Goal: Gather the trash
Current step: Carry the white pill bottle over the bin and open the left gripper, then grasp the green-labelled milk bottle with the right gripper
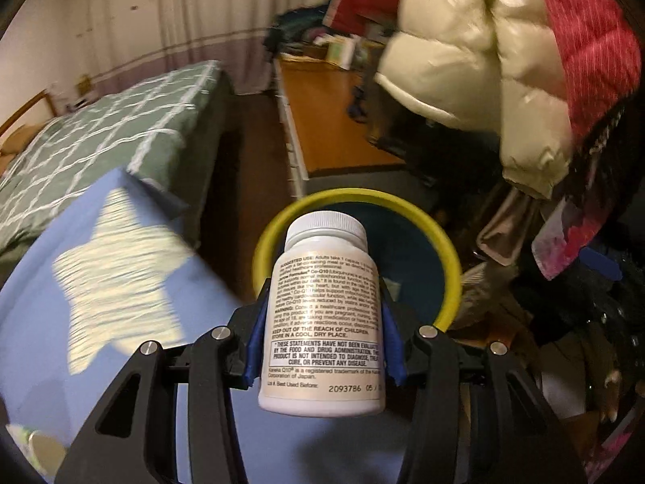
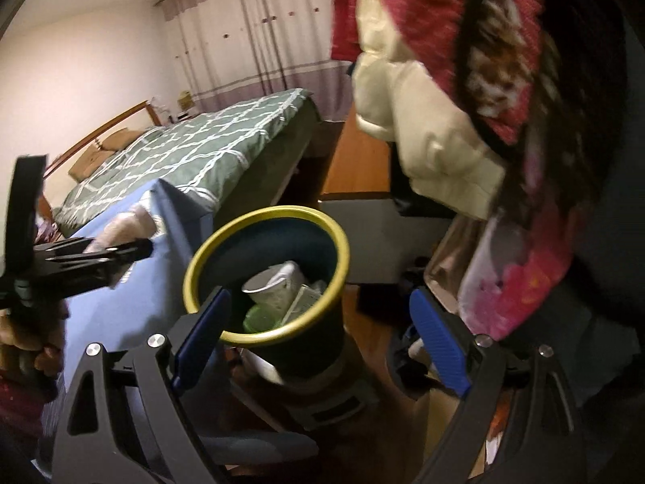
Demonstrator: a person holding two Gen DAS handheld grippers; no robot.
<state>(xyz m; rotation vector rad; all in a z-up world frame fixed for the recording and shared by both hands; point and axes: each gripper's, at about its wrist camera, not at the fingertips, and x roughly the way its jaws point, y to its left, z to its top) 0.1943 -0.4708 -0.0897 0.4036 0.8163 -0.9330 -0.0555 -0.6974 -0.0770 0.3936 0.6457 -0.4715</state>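
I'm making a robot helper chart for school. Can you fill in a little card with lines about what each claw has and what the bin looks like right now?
left claw: shut on a white plastic pill bottle with a white cap
right claw: open, holding nothing
bin: round dark bin with a yellow rim
in the bin: a white paper cup and some green and white scraps
bottle's place: in front of the bin, not in it yet
nearby: blue cloth with a pale star, bed with a green checked cover

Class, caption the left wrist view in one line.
Left gripper holds a white pill bottle before the yellow-rimmed bin.
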